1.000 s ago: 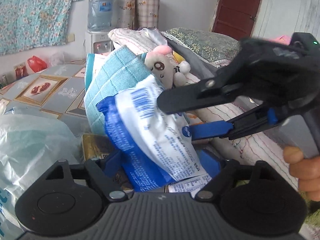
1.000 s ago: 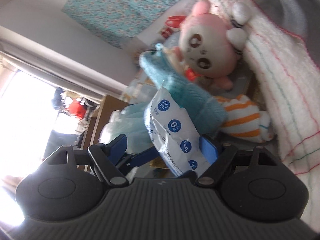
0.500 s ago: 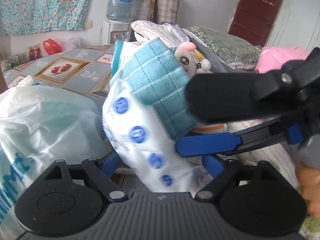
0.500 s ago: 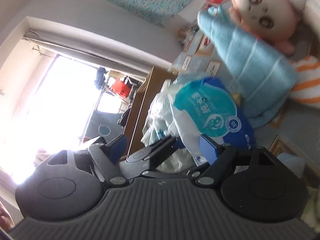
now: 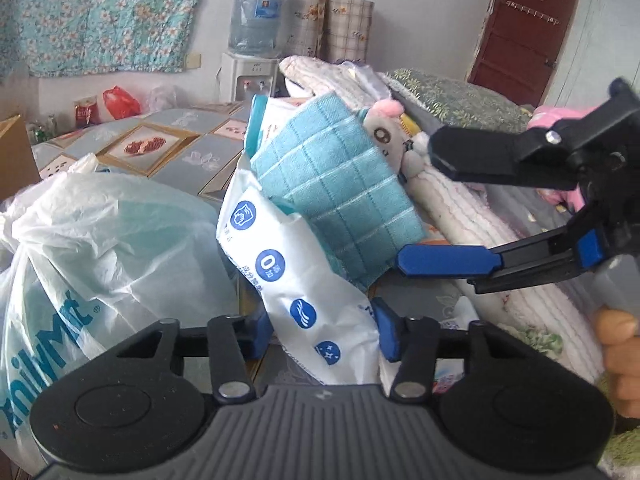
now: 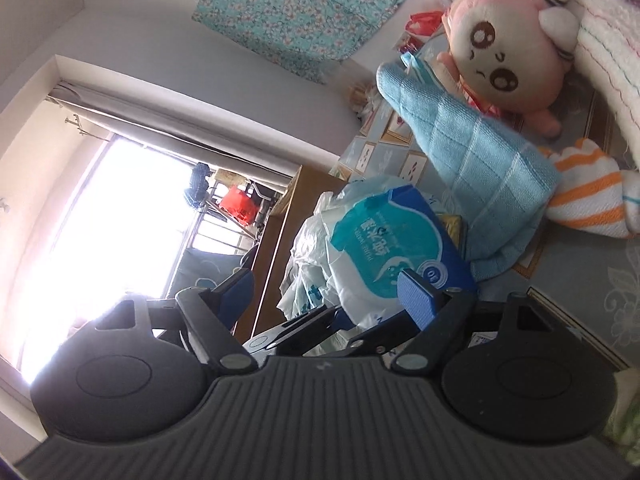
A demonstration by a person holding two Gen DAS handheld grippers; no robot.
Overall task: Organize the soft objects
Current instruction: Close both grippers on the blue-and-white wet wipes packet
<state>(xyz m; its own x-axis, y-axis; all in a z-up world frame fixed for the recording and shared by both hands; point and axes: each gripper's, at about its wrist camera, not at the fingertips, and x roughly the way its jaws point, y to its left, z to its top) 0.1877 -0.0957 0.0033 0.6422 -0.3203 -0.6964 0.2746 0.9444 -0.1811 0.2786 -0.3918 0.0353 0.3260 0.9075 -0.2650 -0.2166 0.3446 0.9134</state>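
Clamps a white pack of wipes [image 5: 288,280] between the blue pads of the left gripper [image 5: 322,334], with the jaws having just been closing and now pressing both sides of the pack's lower end. Rises from 6 o'clock in the left wrist view toward the centre, tilted to 11 o'clock, showing a row of round blue icons along its side. Touches a folded blue towel [image 5: 332,192] at the pack's 1 o'clock, leaning over its upper end. Behind the towel, at 1 o'clock again, peeks a pink and cream plush toy [image 5: 384,128], pressed against a rolled white blanket [image 5: 460,208] running down to 4 o'clock. At 9 o'clock of the pack, just beside it, bulges a thin plastic bag [image 5: 100,240] with blue lettering. Reaches in from 3 o'clock with the right gripper [image 5: 418,204], spread wide, one black finger above and one blue finger below, the tips close to the towel's right edge; cannot tell whether touching, and nothing pinched between them. At 4 o'clock, grips the grey handle with a hand [image 5: 620,360], only fingers visible. In the right wrist view, shows the same pack's blue and teal face near the centre, with an orange-striped soft toy [image 6: 588,200] at 3 o'clock, tucked under the towel's edge. Far back at 12 o'clock in the left wrist view, stands a water dispenser [image 5: 256,20] against the wall.
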